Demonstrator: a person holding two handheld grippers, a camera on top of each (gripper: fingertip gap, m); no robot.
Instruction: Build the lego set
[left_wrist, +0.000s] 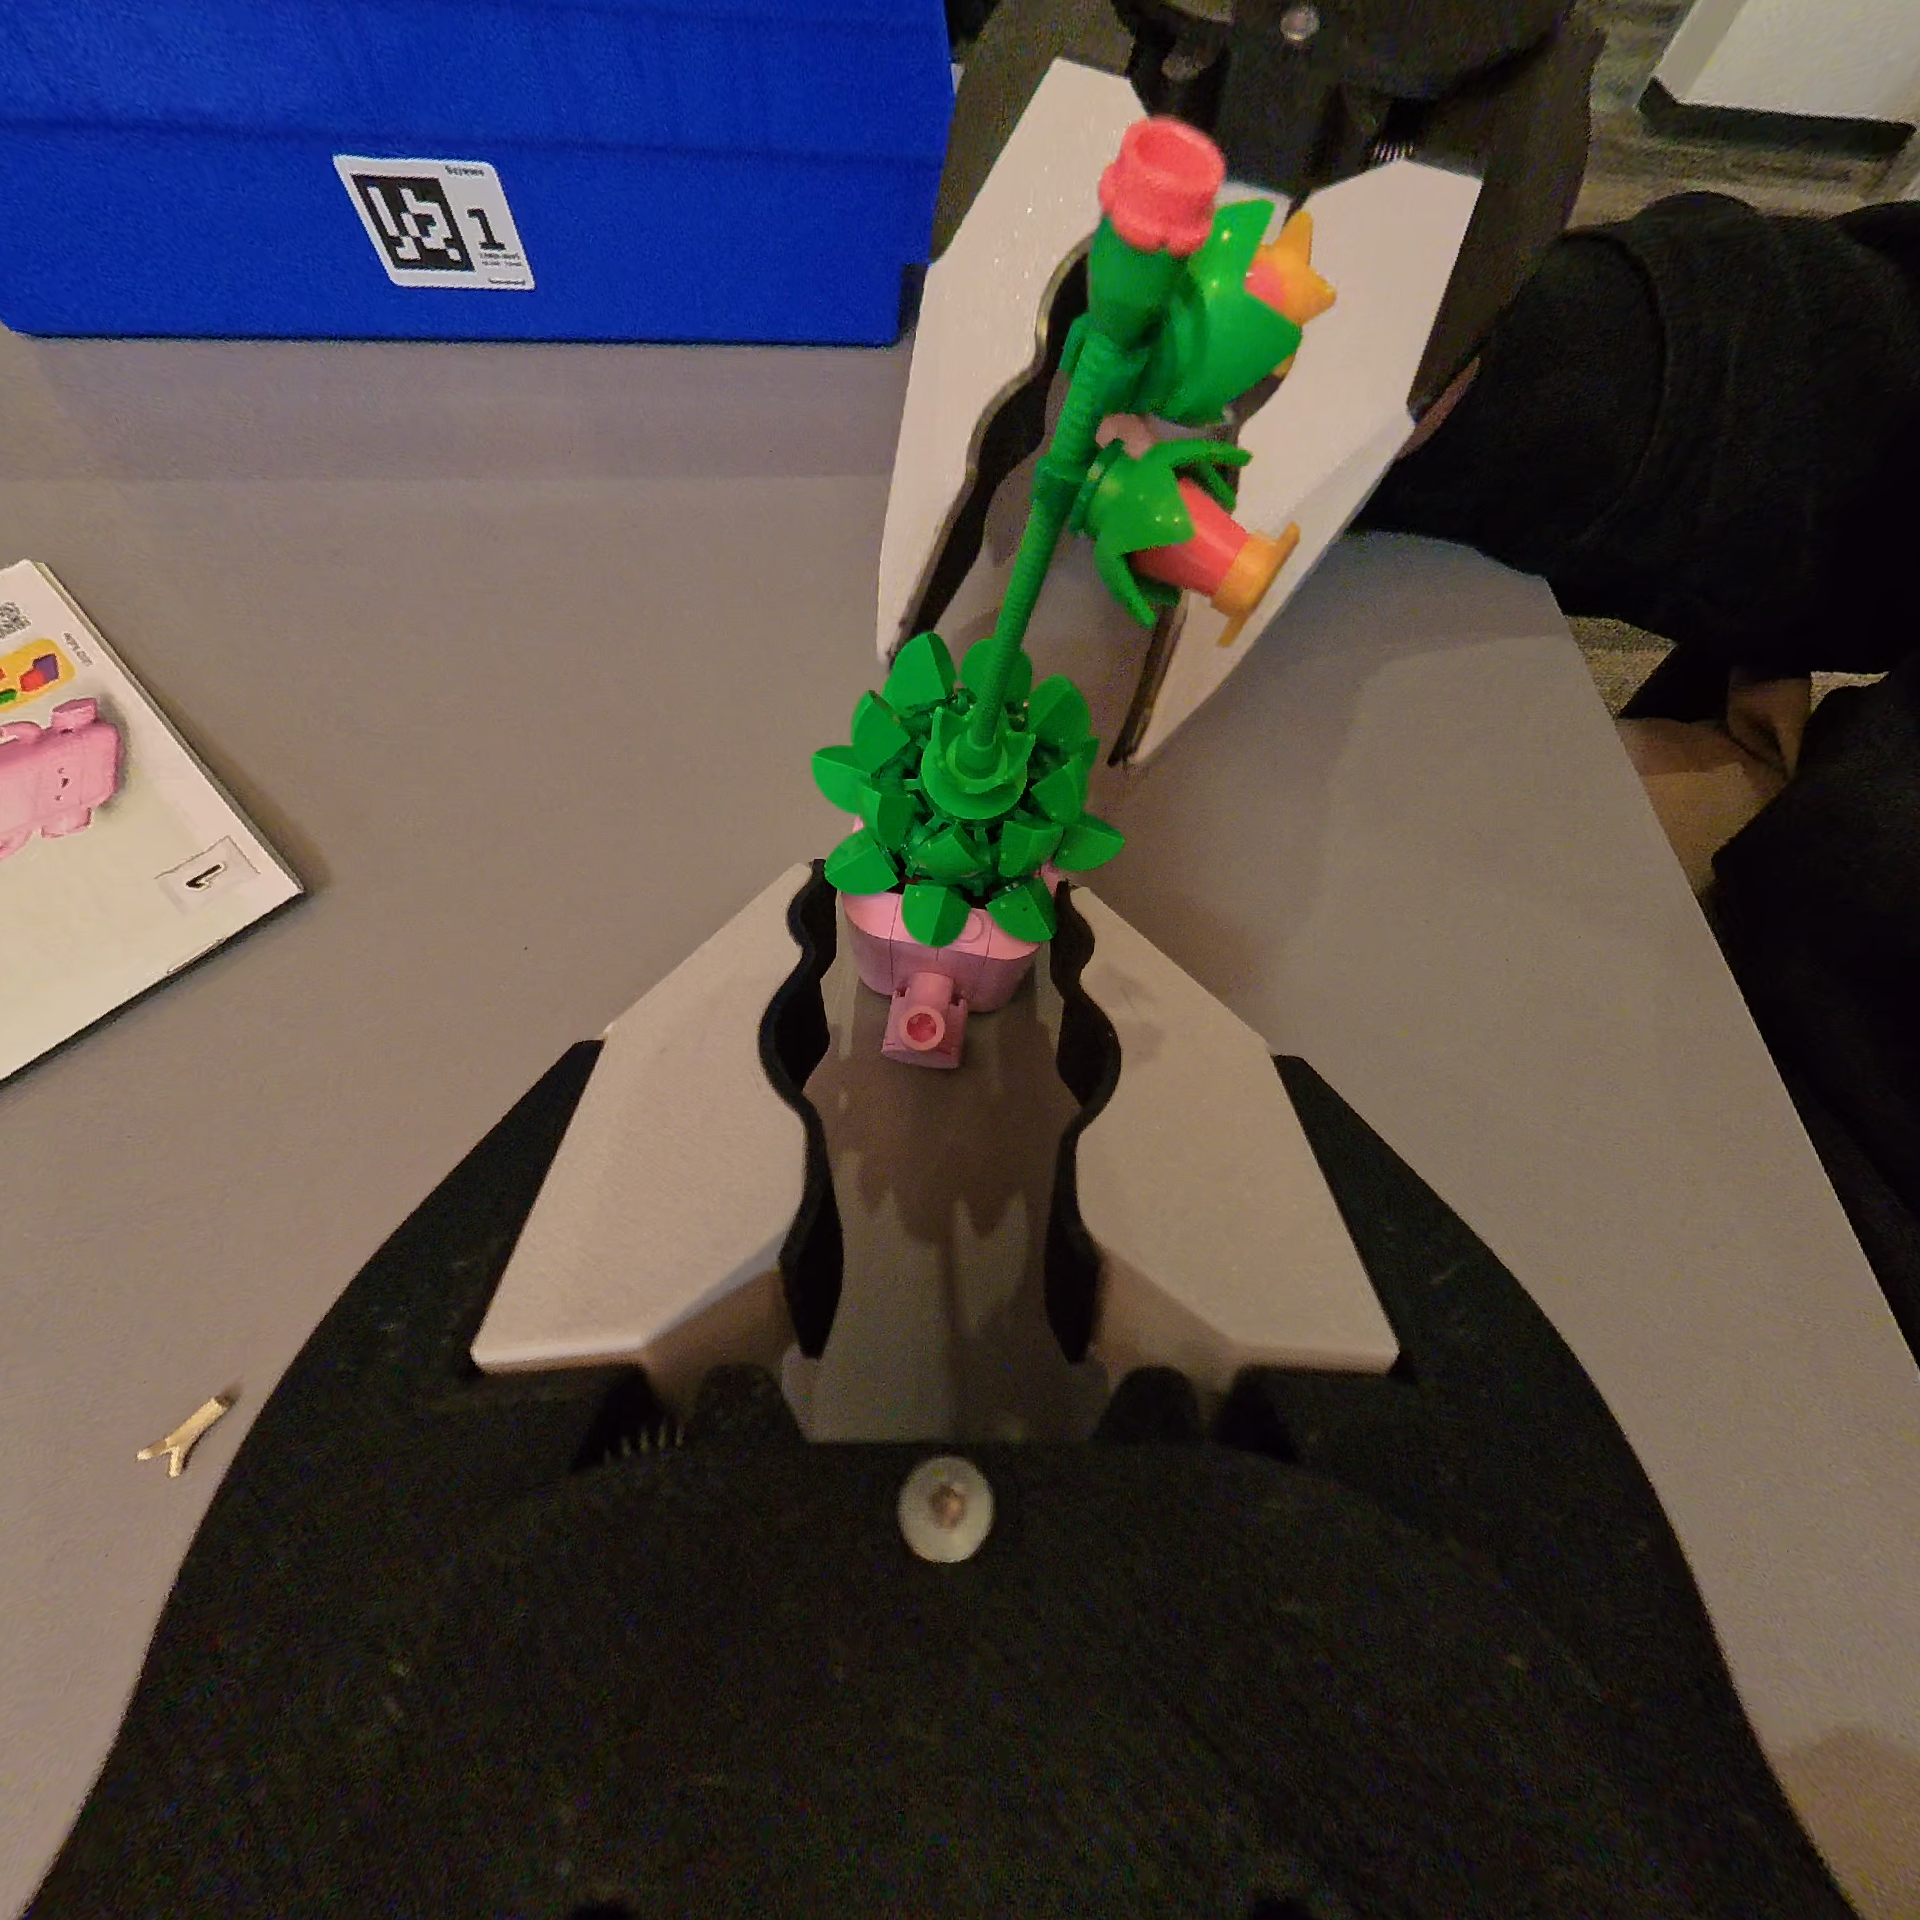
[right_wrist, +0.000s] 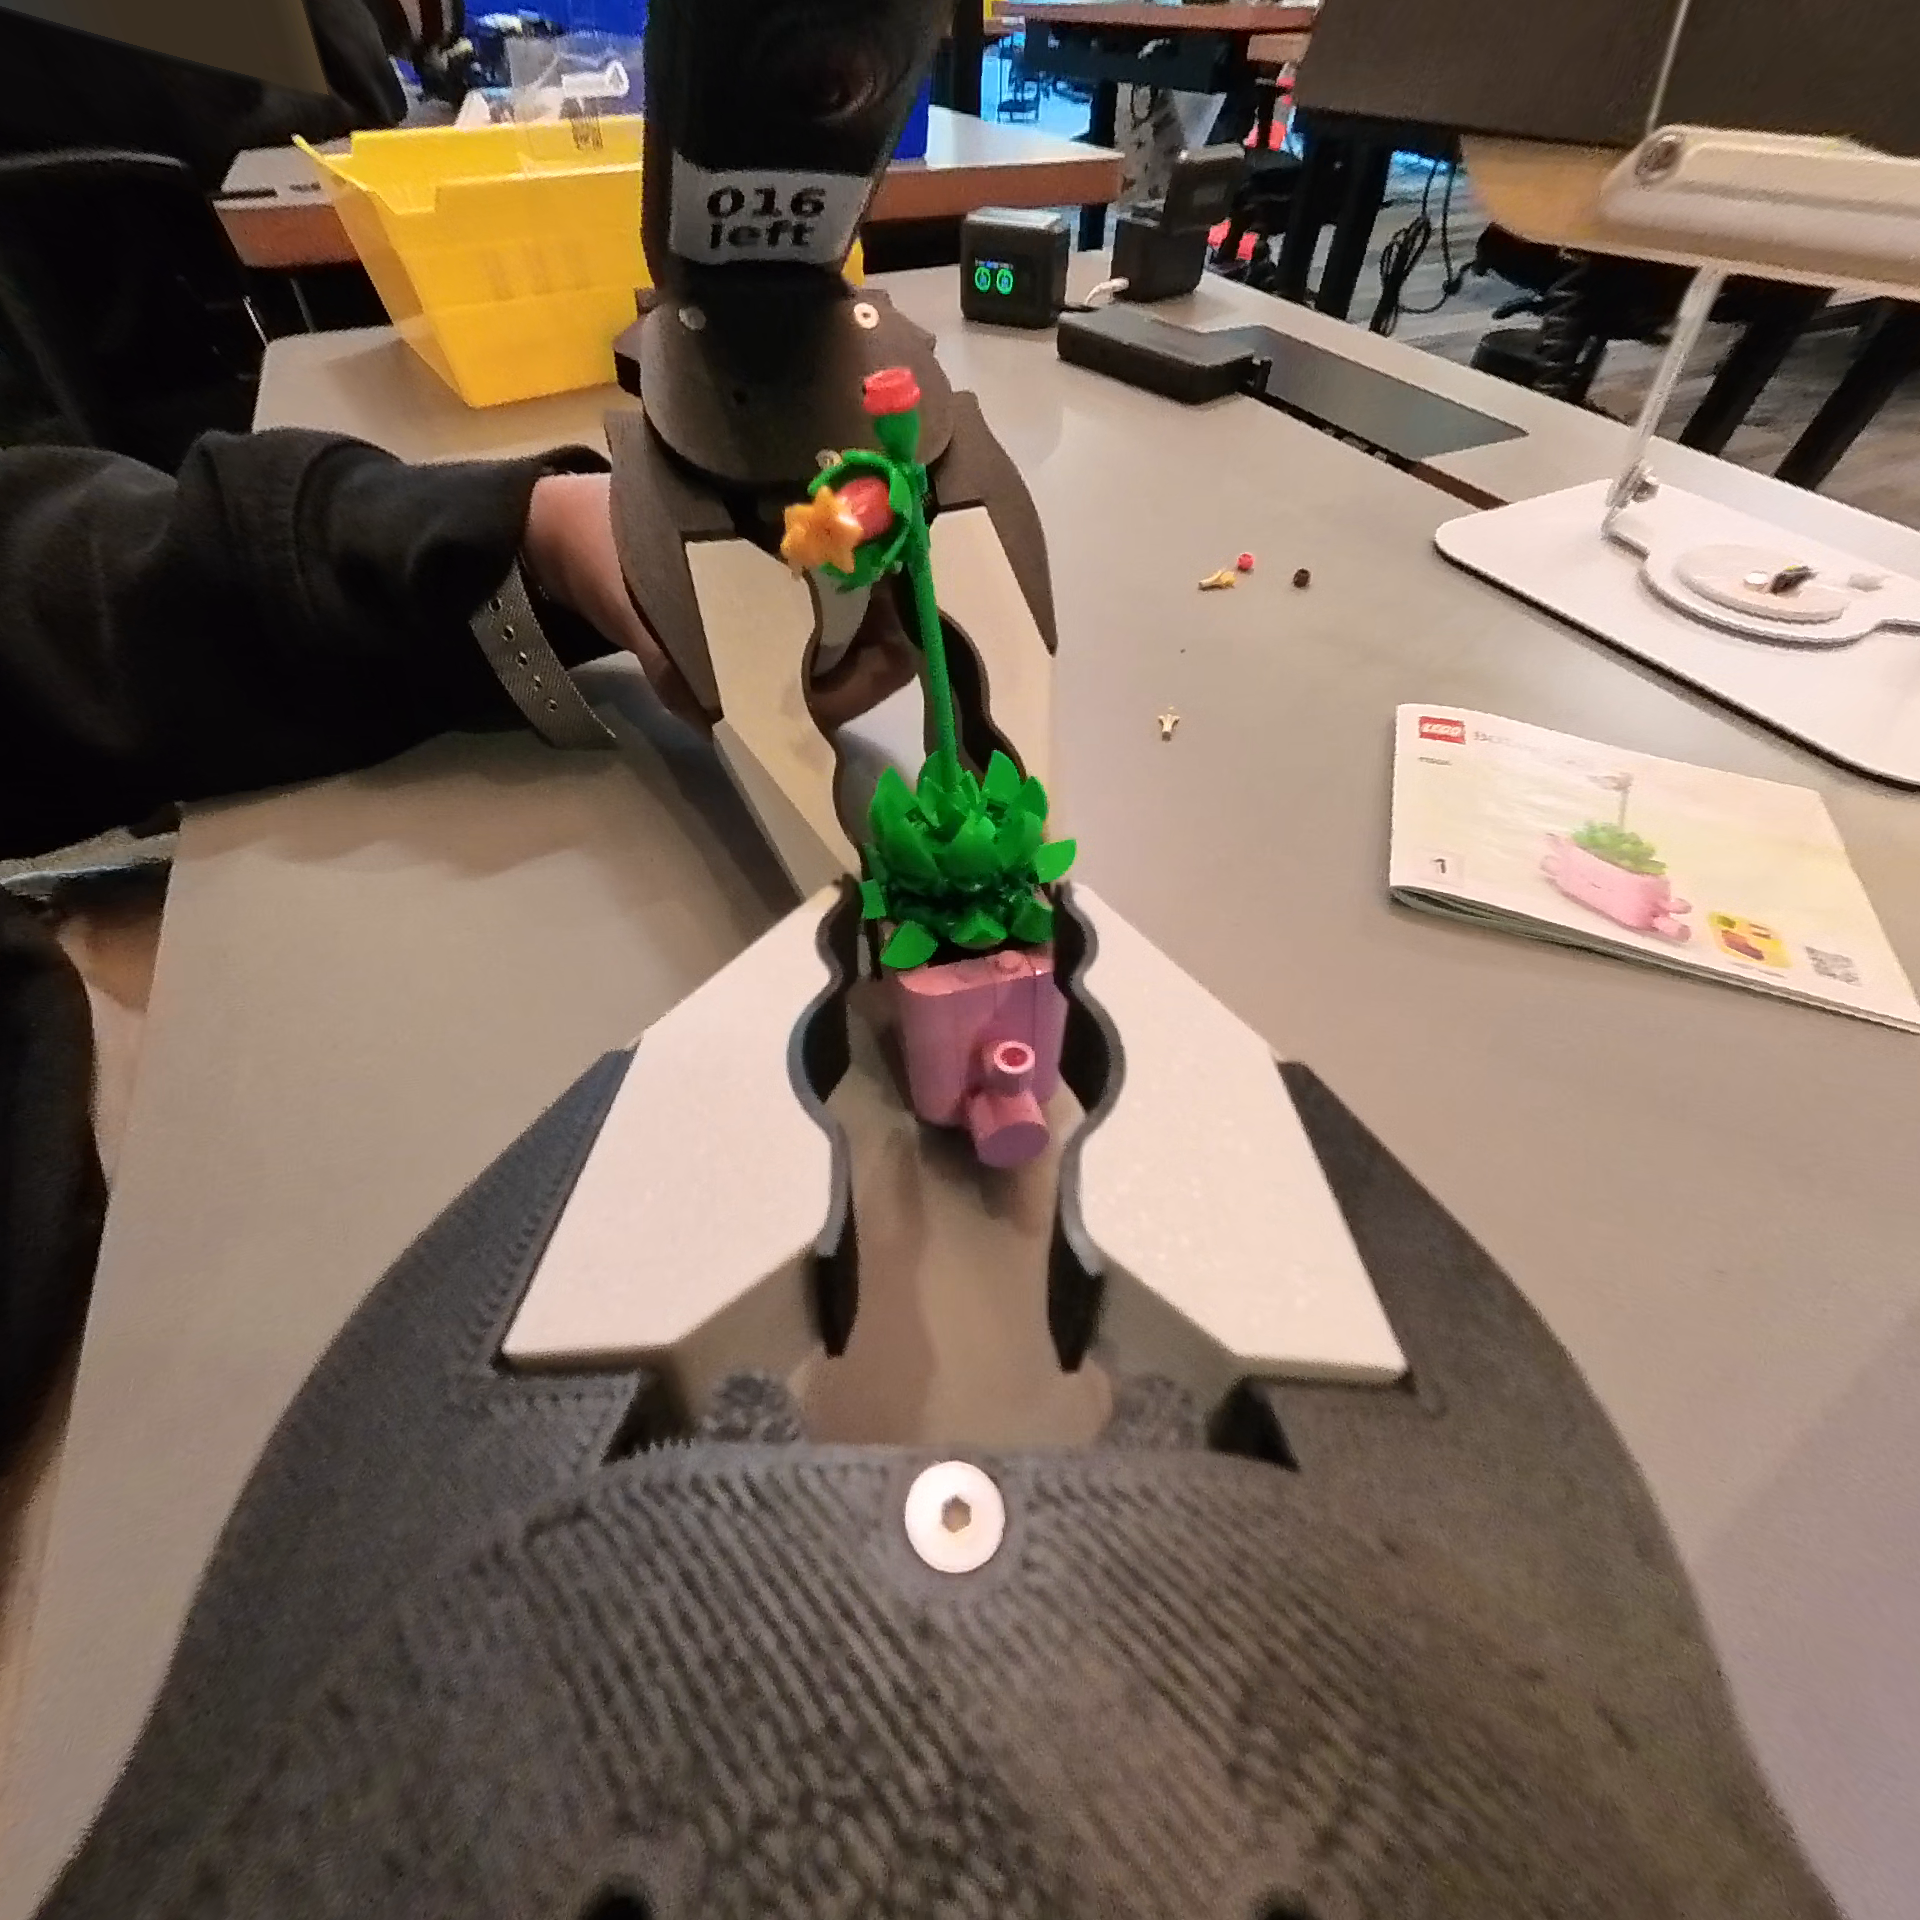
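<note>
A pink pot (left_wrist: 935, 951) topped with green leaves stands on the grey table. A thin green stem (left_wrist: 1023, 582) rises from it and carries a red bud (left_wrist: 1158, 182) and orange-tipped flowers (left_wrist: 1195, 545). My left gripper (left_wrist: 940, 894) has its fingertips against both sides of the pot. My right gripper (left_wrist: 1013, 701) comes from the far side, with its fingers spread around the leaves and stem. In the right wrist view the pot (right_wrist: 961, 1029) sits between the right gripper (right_wrist: 956, 894) fingers, with a gap on the left side. The left gripper (right_wrist: 925, 831) is beyond it.
An instruction booklet (right_wrist: 1621, 862) lies on the table to the right, also seen in the left wrist view (left_wrist: 104, 810). A blue bin (left_wrist: 468, 166), a yellow bin (right_wrist: 488, 260), a white lamp base (right_wrist: 1714, 603) and small loose pieces (right_wrist: 1169, 722) are around. A person's black sleeve (right_wrist: 260, 582) is near. My two grippers' fingertips are within a few centimetres of each other.
</note>
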